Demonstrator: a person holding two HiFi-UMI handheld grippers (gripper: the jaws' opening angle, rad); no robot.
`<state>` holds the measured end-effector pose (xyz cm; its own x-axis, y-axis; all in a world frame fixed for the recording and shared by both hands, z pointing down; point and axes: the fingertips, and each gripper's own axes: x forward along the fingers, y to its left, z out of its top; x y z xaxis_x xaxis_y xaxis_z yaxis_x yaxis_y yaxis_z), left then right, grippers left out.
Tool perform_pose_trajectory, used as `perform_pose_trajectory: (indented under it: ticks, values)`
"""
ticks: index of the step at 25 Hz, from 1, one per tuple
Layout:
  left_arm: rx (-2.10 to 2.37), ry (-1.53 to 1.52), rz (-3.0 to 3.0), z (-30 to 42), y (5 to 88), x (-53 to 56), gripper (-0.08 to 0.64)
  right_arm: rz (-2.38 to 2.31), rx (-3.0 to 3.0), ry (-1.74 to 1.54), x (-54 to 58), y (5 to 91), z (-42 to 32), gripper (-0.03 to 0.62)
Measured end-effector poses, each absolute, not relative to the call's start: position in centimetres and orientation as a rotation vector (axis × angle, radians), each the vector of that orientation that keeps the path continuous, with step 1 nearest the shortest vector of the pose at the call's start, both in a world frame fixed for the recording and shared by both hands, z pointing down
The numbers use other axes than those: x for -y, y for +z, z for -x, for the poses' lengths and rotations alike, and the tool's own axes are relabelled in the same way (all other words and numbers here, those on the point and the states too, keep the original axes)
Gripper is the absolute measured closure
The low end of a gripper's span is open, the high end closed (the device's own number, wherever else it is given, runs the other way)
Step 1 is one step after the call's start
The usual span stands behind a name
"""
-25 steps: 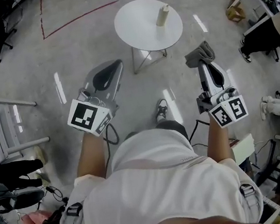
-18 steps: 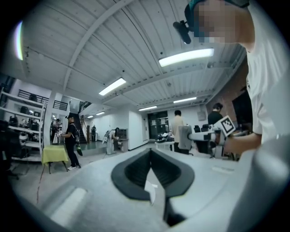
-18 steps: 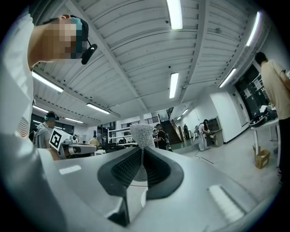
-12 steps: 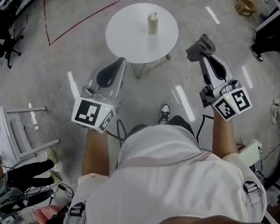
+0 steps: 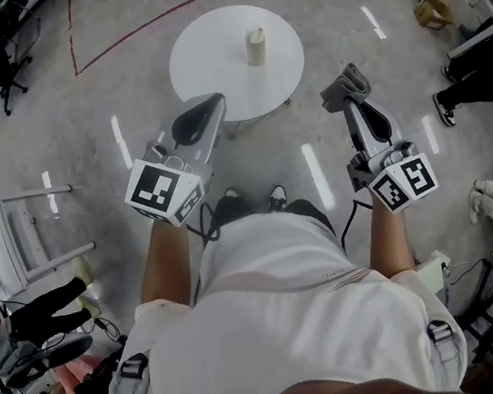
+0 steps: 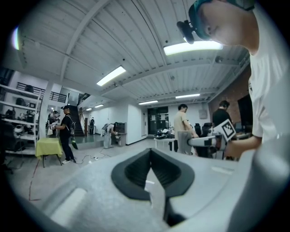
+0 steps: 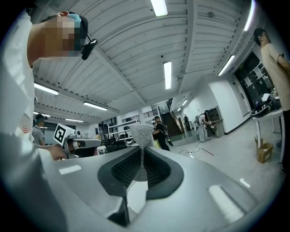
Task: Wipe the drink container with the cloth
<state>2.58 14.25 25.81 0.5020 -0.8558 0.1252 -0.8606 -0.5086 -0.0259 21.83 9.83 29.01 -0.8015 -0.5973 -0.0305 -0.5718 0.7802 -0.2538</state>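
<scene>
A pale drink container [image 5: 255, 47] stands upright on a round white table [image 5: 209, 68], seen in the head view ahead of me. My left gripper [image 5: 214, 103] is shut with nothing between its jaws, its tip over the table's near edge. My right gripper [image 5: 348, 94] is shut on a grey cloth [image 5: 347, 87], to the right of the table. In the right gripper view the knitted grey cloth [image 7: 142, 136] is pinched between the jaws and sticks out past them. In the left gripper view the left gripper [image 6: 151, 156] shows closed, empty jaws.
A red line [image 5: 135, 34] is marked on the concrete floor beyond the table. A white desk [image 5: 14, 235] stands at the left, seated people [image 5: 484, 64] and clutter at the right. Several people [image 6: 183, 127] stand farther off in the hall.
The table and container have come nearer and shifted left in the head view. Both grippers have moved forward, the left one now reaching the table's edge; the cloth stays held.
</scene>
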Motion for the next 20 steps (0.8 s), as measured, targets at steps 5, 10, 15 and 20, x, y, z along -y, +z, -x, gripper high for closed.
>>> perform_pose_trajectory:
  ticks: [5, 10, 15, 20]
  values:
    - [1.510, 0.198, -2.668, -2.2, 27.3, -10.5, 0.558, 0.933, -2.898, -0.383, -7.0, 30.7, -20.5, 0.568]
    - [1.423, 0.179, -2.702, 0.1, 28.7, -6.8, 0.558, 0.966, -2.924, -0.402, -3.9, 32.3, -17.4, 0.568]
    - [1.316, 0.257, -2.737, 4.4, 31.5, -1.2, 0.558, 1.014, -2.951, -0.413, 0.5, 34.4, -11.7, 0.568]
    - [1.119, 0.383, -2.703, 9.4, 35.9, 6.2, 0.523, 1.118, -2.986, -0.495, 5.8, 37.8, -4.8, 0.568]
